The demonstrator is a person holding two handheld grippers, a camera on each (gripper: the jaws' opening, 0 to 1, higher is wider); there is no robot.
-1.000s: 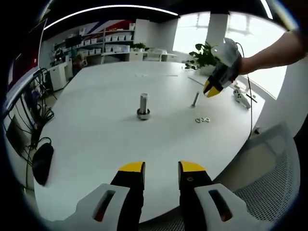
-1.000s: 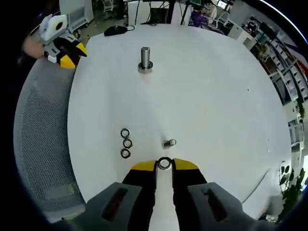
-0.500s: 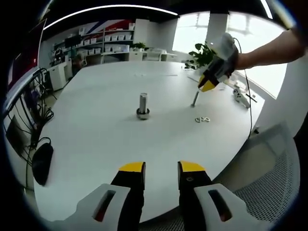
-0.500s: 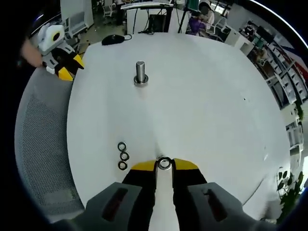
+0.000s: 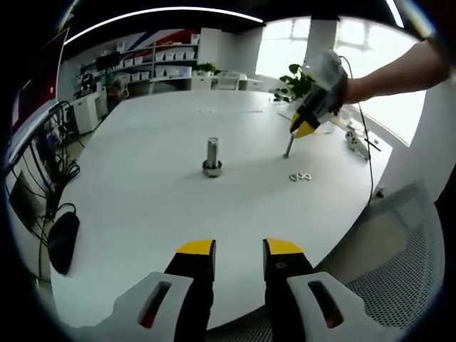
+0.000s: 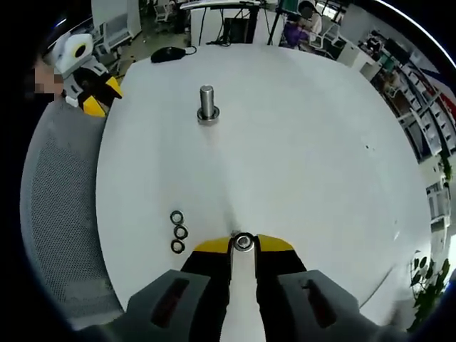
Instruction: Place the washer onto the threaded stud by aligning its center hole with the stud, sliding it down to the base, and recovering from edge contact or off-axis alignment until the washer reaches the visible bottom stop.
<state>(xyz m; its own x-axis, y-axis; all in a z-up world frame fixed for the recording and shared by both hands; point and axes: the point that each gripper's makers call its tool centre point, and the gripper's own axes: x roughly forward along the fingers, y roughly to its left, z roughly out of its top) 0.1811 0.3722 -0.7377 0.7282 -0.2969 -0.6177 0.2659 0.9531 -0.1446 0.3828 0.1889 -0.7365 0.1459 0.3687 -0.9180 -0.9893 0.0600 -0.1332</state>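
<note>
Right gripper lifted with washer, open table around stud

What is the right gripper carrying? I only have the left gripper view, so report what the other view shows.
Observer: In the right gripper view, the right gripper is shut on a washer, which lies flat between its yellow tips.
Operator: Count the spare washers for me.
Observer: Three spare washers lie in a short row on the white table, to the left of the jaws in that view.
Operator: Tell me where the tall stud sits from there.
Observer: The tall stud stands upright well ahead of the jaws, slightly to the left, with a ring at its base.
</note>
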